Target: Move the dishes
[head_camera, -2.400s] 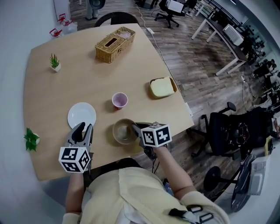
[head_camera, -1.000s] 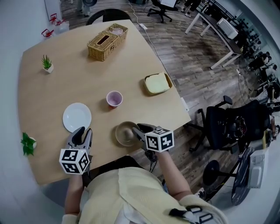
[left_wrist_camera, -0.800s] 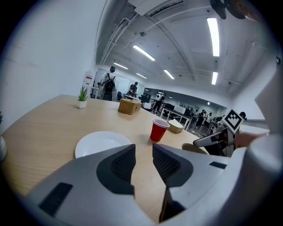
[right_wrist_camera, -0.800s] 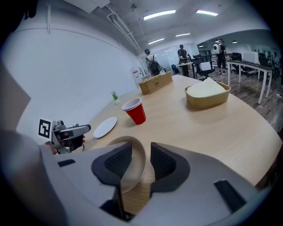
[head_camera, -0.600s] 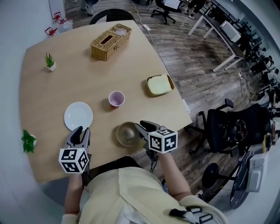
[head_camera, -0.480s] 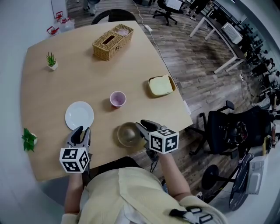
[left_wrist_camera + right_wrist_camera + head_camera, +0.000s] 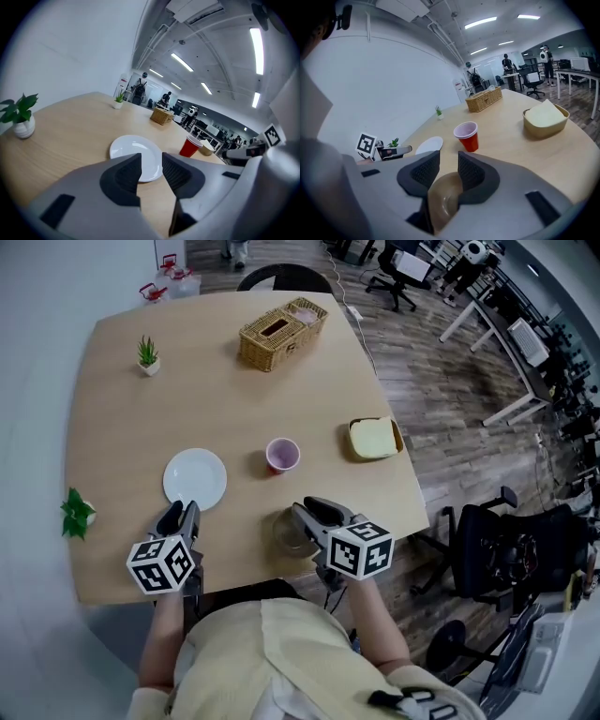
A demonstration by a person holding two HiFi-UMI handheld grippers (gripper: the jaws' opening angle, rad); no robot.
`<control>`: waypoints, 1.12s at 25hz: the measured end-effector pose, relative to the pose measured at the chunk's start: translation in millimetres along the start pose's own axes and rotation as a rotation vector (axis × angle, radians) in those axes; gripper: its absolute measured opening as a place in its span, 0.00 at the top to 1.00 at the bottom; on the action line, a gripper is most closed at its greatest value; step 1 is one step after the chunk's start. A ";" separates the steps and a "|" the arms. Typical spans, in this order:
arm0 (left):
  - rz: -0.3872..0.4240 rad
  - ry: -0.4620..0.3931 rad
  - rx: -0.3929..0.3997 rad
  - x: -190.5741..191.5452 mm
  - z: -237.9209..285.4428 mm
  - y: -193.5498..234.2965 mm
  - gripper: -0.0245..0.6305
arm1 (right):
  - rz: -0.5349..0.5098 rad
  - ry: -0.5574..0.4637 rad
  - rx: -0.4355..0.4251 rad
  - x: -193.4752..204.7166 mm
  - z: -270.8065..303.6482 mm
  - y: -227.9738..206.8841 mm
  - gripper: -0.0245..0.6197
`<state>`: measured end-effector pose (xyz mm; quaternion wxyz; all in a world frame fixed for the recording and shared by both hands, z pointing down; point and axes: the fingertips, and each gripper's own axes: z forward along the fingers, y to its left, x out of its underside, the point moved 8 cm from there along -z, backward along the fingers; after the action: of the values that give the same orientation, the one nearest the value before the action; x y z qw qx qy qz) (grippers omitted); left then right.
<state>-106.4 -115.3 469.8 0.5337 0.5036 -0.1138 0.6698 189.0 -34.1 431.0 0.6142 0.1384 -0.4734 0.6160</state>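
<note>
A brown bowl (image 7: pixel 289 532) hangs tilted just above the table's near edge, its rim pinched by my right gripper (image 7: pixel 307 514). In the right gripper view the bowl (image 7: pixel 443 202) sits edge-on between the pads, with the right gripper (image 7: pixel 447 162) shut on it. A white plate (image 7: pixel 195 478) lies flat to the left. My left gripper (image 7: pixel 179 518) stands open right behind the plate's near rim, with nothing between its fingers. The left gripper view shows the plate (image 7: pixel 133 151) just past the left gripper (image 7: pixel 151 165).
A red cup (image 7: pixel 282 455) stands upright beyond the bowl. Near the right edge sits a tan bowl with yellow contents (image 7: pixel 375 438). A wicker basket (image 7: pixel 281 334) and a small plant (image 7: pixel 147 354) stand at the far side; another plant (image 7: pixel 77 514) is at the left edge.
My right gripper has risen with the brown bowl, which now tilts off the table. The left gripper has shifted a little and rolled behind the plate.
</note>
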 end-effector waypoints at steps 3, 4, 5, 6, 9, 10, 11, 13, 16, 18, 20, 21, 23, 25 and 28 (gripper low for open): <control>-0.014 0.019 -0.050 0.8 -2.2 10.2 0.77 | -0.022 0.015 -0.036 -1.6 8.0 10.1 0.76; -0.023 0.025 -0.064 1.0 -2.5 13.8 0.76 | -0.029 0.022 -0.047 -1.6 10.4 13.2 0.76; -0.033 0.031 -0.077 1.2 -2.5 17.5 0.76 | -0.035 0.028 -0.058 -1.6 12.8 16.4 0.76; -0.043 0.037 -0.087 1.2 -2.1 21.2 0.75 | -0.041 0.034 -0.069 -1.3 15.2 19.6 0.76; -0.065 0.052 -0.113 0.8 -0.2 32.4 0.74 | -0.064 0.060 -0.103 1.1 23.6 30.0 0.76; -0.070 0.056 -0.121 0.7 1.2 36.3 0.74 | -0.073 0.069 -0.112 2.3 26.5 33.2 0.76; -0.074 0.062 -0.128 0.9 3.2 39.8 0.74 | -0.080 0.077 -0.120 3.4 29.0 35.7 0.76; -0.084 0.078 -0.137 0.9 8.3 45.0 0.74 | -0.086 0.088 -0.131 5.6 32.3 39.0 0.76; -0.088 0.098 -0.142 -2.2 16.2 48.3 0.73 | -0.088 0.099 -0.142 7.5 34.0 41.1 0.77; -0.071 0.112 -0.150 -5.7 21.4 49.8 0.72 | -0.090 0.104 -0.147 7.9 34.6 41.6 0.77; -0.040 0.131 -0.168 -9.4 26.4 52.4 0.72 | -0.091 0.105 -0.151 7.9 35.1 41.7 0.77; -0.025 0.141 -0.176 -11.3 28.9 53.8 0.72 | -0.090 0.104 -0.152 7.9 35.2 41.6 0.77; -0.003 0.157 -0.190 -14.7 33.5 56.4 0.72 | -0.089 0.104 -0.153 8.1 35.1 41.3 0.77; 0.005 0.169 -0.199 -17.1 38.1 58.4 0.72 | -0.088 0.107 -0.155 8.5 34.7 40.8 0.77; 0.004 0.189 -0.217 -18.6 45.8 61.9 0.72 | -0.084 0.110 -0.156 9.1 34.8 39.8 0.77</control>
<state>-133.8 -183.1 500.3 0.5919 0.3775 -0.1358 0.6991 137.5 -46.6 439.3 0.6735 0.0761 -0.4794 0.5575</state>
